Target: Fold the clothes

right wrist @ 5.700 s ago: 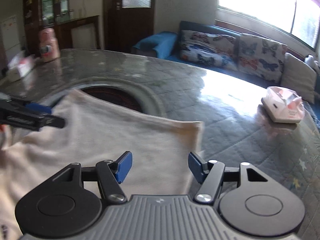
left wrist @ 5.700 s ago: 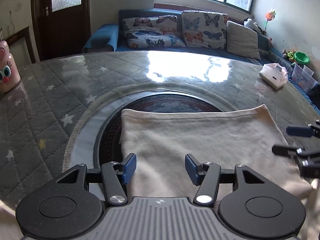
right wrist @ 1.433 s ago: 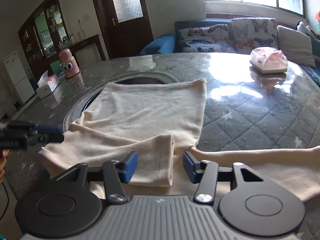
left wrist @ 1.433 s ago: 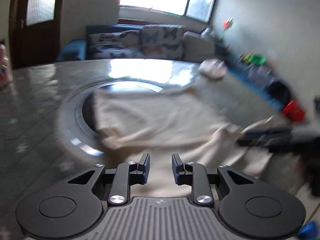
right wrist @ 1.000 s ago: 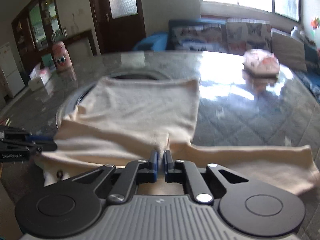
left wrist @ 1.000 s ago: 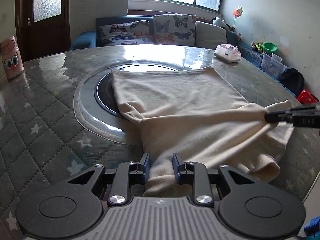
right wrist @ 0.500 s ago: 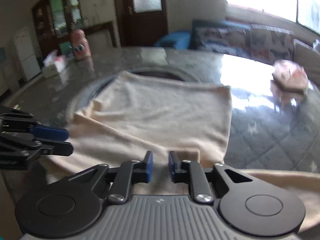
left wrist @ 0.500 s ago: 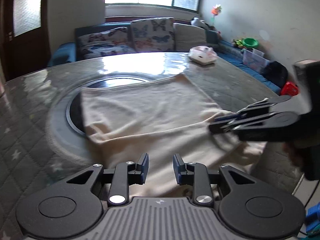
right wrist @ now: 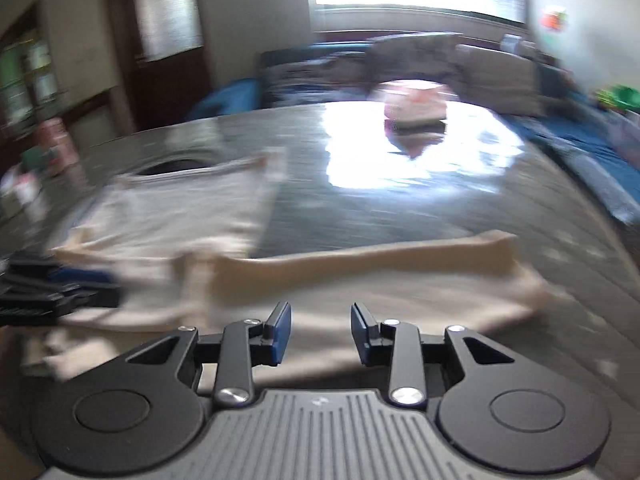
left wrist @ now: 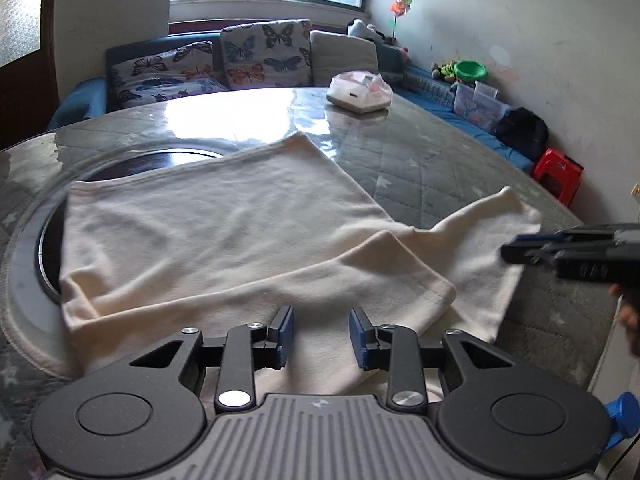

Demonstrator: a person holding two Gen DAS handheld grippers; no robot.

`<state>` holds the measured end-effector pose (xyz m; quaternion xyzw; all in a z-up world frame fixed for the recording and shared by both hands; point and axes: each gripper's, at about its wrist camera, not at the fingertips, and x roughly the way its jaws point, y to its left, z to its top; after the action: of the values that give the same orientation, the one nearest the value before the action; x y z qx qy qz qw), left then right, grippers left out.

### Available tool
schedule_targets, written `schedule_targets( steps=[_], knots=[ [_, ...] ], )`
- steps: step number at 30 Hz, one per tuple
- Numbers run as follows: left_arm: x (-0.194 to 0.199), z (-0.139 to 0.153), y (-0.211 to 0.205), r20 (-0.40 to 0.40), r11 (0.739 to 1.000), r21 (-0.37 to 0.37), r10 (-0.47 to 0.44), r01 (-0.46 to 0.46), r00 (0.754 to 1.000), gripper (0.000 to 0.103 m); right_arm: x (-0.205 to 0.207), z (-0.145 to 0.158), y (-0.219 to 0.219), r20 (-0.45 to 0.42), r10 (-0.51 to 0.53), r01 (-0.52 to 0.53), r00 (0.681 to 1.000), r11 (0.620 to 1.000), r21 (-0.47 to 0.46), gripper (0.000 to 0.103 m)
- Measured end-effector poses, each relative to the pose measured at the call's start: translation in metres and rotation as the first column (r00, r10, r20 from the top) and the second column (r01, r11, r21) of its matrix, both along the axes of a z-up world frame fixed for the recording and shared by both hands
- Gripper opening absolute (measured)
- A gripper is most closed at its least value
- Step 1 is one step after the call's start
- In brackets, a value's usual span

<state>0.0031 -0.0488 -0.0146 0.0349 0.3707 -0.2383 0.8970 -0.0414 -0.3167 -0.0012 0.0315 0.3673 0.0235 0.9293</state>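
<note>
Just ahead — garment (left wrist: pixel 224 232) (left claw (left wrist: pixel 321 337) parted)

Bare table (left wrist: pixel 432 160) right of garment (left wrist: pixel 208 216); tissue box (left wrist: pixel 358 92) far off.

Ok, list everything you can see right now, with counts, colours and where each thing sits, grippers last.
cream long-sleeved knit garment: one, cream, spread on the table, left sleeve folded across the body, other sleeve stretched out right.
round grey quilted star-patterned table: one, grey, under the garment.
dark round inset: one, dark, table centre, partly covered by the garment.
pink and white bagged box: one, far side of the table.
butterfly-print cushions: two, on the blue sofa under the window.
red plastic stool: one, floor at right.
left gripper: black with blue pads, open, above the near hem.
right gripper: same, open, above the outstretched sleeve.
</note>
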Motion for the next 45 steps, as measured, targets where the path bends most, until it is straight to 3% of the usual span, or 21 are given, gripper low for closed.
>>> schedule_targets(
  steps=[5, 10, 16, 18, 20, 22, 30, 35, 40, 45],
  knots=[
    [0.0, 0.001, -0.001, -0.005, 1.0, 0.001, 0.004, -0.004, 1.0, 0.034, 0.0, -0.006, -0.053, 0.004, -0.176, 0.176, 0.984, 0.984, -0.002, 0.044],
    [-0.001, 0.006, 0.003, -0.008, 0.999, -0.004, 0.034, -0.034, 0.999, 0.037, 0.006, -0.011, -0.087, 0.017, -0.29, 0.289, 0.957, 0.956, 0.044, 0.044],
    [-0.005, 0.012, 0.005, 0.011, 0.999, 0.001, 0.043, -0.043, 0.999, 0.046, 0.011, -0.021, -0.102, 0.025, -0.336, 0.331, 0.942, 0.936, 0.121, 0.043],
    [-0.007, 0.013, 0.005, 0.016, 0.999, 0.004, 0.046, -0.046, 0.999, 0.046, 0.012, -0.023, -0.103, 0.036, -0.342, 0.336, 0.939, 0.934, 0.123, 0.036],
    [-0.007, 0.013, 0.006, 0.02, 0.999, 0.008, 0.052, -0.053, 0.998, 0.047, 0.009, -0.016, -0.1, 0.053, -0.323, 0.313, 0.945, 0.939, 0.144, 0.015],
    [-0.008, 0.014, 0.009, 0.022, 0.998, 0.007, 0.064, -0.064, 0.998, 0.047, 0.007, -0.008, -0.097, 0.071, -0.3, 0.285, 0.951, 0.944, 0.167, 0.009],
    [-0.012, 0.018, 0.04, 0.042, 0.99, 0.013, 0.142, -0.143, 0.989, 0.051, -0.003, 0.026, -0.081, 0.149, -0.203, 0.161, 0.968, 0.954, 0.251, 0.008],
    [-0.015, 0.022, 0.065, 0.053, 0.979, 0.002, 0.202, -0.202, 0.978, 0.053, 0.005, 0.067, -0.043, 0.219, -0.031, -0.039, 0.975, 0.951, 0.306, 0.008],
    [-0.021, 0.024, 0.086, 0.06, 0.968, -0.009, 0.25, -0.25, 0.966, 0.056, 0.023, 0.094, 0.016, 0.257, 0.158, -0.236, 0.953, 0.922, 0.307, 0.008],
    [-0.027, 0.027, 0.103, 0.067, 0.957, -0.023, 0.289, -0.288, 0.955, 0.06, 0.04, 0.1, 0.077, 0.26, 0.316, -0.386, 0.912, 0.876, 0.289, 0.007]
  ],
)
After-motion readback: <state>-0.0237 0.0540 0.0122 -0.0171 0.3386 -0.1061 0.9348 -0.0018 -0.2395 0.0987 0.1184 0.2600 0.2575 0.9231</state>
